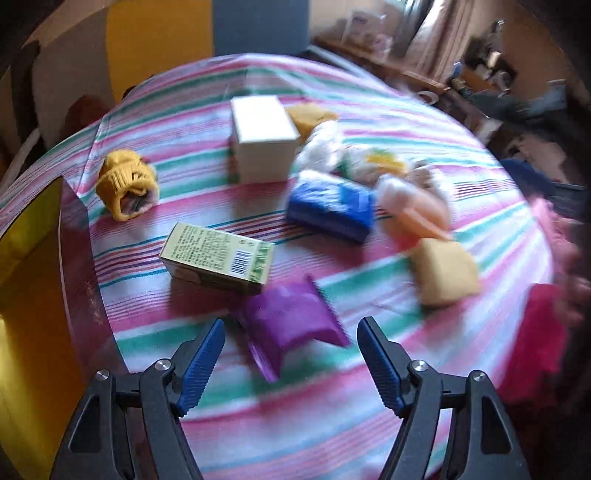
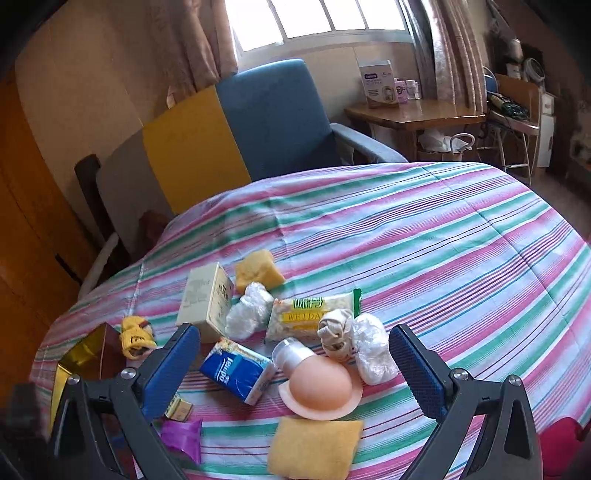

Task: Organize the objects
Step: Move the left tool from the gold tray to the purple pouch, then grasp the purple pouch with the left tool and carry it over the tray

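Hovering tilted down over the striped cloth [image 1: 332, 424], the left gripper [image 1: 291, 354] is held with jaws wide and empty; the purple packet [image 1: 291, 325] lies just beyond its tips, untouched. The right gripper [image 2: 295, 369] is likewise spread wide, nothing pinched, above the blue tissue pack [image 2: 236, 369] and the peach dome [image 2: 320, 387]. Farther off, the green carton [image 1: 218, 258] is seen flat, the white box [image 1: 264, 138] upright. An open gold-lined box [image 2: 79, 363] is seen at the left edge, contents hidden.

A home living room: curtained window [image 2: 314, 18], blue armchair [image 2: 273, 114], striped cloth-covered table [image 2: 443, 229].
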The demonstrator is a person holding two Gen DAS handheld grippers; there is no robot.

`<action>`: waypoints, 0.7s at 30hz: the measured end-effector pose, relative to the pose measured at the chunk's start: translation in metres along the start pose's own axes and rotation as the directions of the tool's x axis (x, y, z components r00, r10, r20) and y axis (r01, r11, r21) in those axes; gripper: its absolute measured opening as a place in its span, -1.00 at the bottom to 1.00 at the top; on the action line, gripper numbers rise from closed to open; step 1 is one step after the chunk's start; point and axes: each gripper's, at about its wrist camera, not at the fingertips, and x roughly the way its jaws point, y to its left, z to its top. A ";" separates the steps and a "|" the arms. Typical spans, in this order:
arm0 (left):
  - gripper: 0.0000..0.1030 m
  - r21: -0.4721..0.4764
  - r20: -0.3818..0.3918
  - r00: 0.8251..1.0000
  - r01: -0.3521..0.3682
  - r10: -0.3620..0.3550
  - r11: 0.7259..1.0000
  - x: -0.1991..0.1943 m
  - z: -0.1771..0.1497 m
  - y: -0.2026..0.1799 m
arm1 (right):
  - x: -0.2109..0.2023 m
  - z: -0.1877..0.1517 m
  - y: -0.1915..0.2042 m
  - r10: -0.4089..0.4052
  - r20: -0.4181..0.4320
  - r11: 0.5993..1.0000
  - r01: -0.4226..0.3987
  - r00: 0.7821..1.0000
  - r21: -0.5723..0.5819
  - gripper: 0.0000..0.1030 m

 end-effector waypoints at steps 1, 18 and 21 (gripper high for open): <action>0.19 -0.011 -0.008 1.000 0.007 -0.007 1.000 0.006 0.001 0.001 | 0.000 0.002 -0.003 0.004 0.002 1.000 -0.004 1.000 0.012 1.00; -0.17 0.073 0.130 0.988 0.070 -0.079 0.995 -0.035 -0.025 -0.004 | 0.018 0.007 -0.038 -0.056 -0.105 0.991 0.067 0.993 0.112 0.62; -0.17 0.078 0.157 0.983 0.084 -0.096 0.993 -0.048 -0.028 -0.003 | 0.027 0.002 -0.030 -0.012 -0.154 0.996 0.025 0.988 0.081 0.44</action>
